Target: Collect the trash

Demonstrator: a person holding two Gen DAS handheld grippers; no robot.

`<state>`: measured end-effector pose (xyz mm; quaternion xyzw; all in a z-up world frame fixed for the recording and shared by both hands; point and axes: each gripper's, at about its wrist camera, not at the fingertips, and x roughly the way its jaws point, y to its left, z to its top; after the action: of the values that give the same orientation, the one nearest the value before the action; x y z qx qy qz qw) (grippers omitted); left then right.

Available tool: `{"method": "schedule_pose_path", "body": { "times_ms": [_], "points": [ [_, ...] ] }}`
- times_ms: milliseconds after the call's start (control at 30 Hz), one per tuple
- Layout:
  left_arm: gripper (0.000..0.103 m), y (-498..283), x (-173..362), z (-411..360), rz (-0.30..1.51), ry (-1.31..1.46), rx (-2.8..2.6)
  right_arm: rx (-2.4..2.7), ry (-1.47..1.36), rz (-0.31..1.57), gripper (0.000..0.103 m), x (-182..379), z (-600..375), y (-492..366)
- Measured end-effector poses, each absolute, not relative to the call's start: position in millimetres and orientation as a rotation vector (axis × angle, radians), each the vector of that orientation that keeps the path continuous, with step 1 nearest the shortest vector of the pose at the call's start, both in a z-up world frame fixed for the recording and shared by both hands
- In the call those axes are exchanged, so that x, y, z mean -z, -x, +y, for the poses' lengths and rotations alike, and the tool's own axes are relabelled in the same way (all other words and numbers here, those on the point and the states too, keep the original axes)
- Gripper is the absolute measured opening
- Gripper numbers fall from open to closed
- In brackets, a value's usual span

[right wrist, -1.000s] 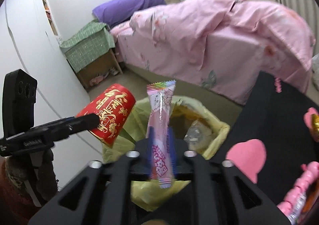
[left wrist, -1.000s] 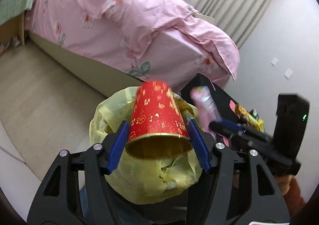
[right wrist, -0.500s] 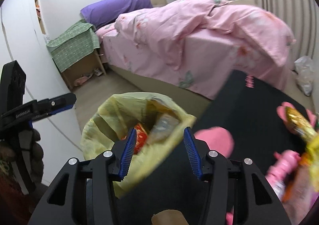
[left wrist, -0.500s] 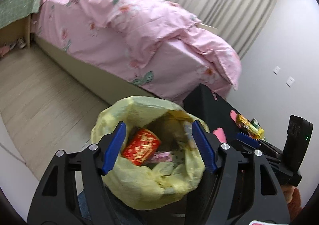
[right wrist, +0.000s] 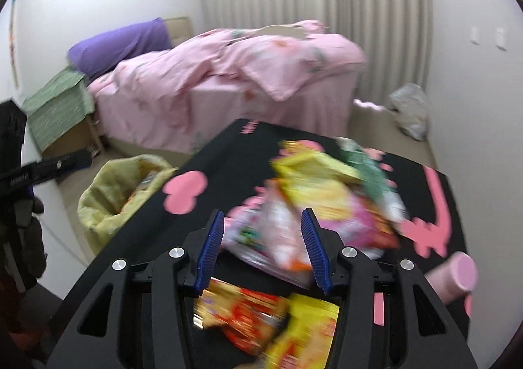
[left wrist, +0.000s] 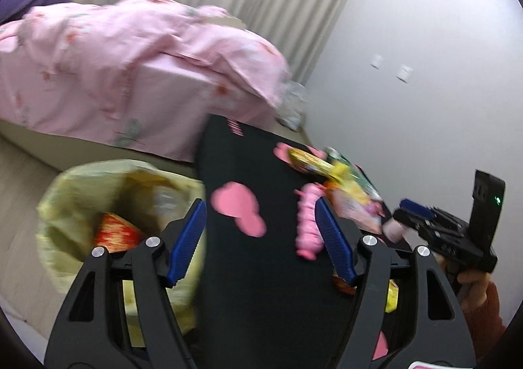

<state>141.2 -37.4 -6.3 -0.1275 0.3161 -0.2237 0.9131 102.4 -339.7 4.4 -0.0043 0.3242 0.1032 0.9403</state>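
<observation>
Snack wrappers [right wrist: 330, 202], in a blurred heap of yellow, pink, green and orange packets, lie on the black table mat [right wrist: 228, 173] with pink heart and letter shapes; further wrappers [right wrist: 271, 326] lie nearer the camera beneath the right gripper [right wrist: 261, 248]. Its blue-padded jaws stand apart over the heap with nothing pressed between them. A pink cylindrical bottle [right wrist: 454, 274] lies on the mat at the right edge. Left of the mat stands the yellow trash bag [right wrist: 108, 192], its mouth open; in the left wrist view a red paper cup [left wrist: 116, 233] and other litter lie inside the bag [left wrist: 65, 205]. The left gripper [left wrist: 260, 238] hangs over the mat's near-left part, jaws wide with nothing held; a pink segmented packet [left wrist: 309, 222] lies just inside its right pad. The same heap appears there as a cluster [left wrist: 340, 182] along the mat's right side, with the right gripper [left wrist: 412, 215] near it, borne by a hand [left wrist: 474, 284]. Beyond the mat stands a bed [right wrist: 228, 75] with a pink floral duvet and a purple pillow [right wrist: 121, 42].
</observation>
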Motion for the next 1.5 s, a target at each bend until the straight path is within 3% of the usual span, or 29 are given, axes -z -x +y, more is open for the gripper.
{"method": "schedule_pose_path", "body": {
  "times_ms": [267, 533, 867, 1000, 1267, 1500],
  "points": [
    [0.065, -145, 18, -118, 0.711, 0.171, 0.621, -0.107, 0.0, 0.643, 0.047, 0, -395, -87],
    [0.065, -151, 27, -144, 0.737, 0.149, 0.611, -0.1, 0.155, 0.673, 0.047, 7, -400, -180],
    [0.065, -153, 36, -108, 0.746, 0.177, 0.567, -0.128, 0.225, 0.998, 0.043, 67, -404, -301],
    [0.065, -157, 41, -95, 0.752, 0.223, 0.559, -0.082, 0.26, 0.933, 0.031, 55, -404, -277],
    [0.065, -149, 47, -95, 0.778, 0.243, 0.589, -0.124, 0.097, 0.769, 0.031, -8, -406, -157],
    [0.065, -127, 50, -128, 0.817, 0.133, 0.717, -0.116, 0.053, 0.79, 0.031, 8, -411, -62]
  ]
}}
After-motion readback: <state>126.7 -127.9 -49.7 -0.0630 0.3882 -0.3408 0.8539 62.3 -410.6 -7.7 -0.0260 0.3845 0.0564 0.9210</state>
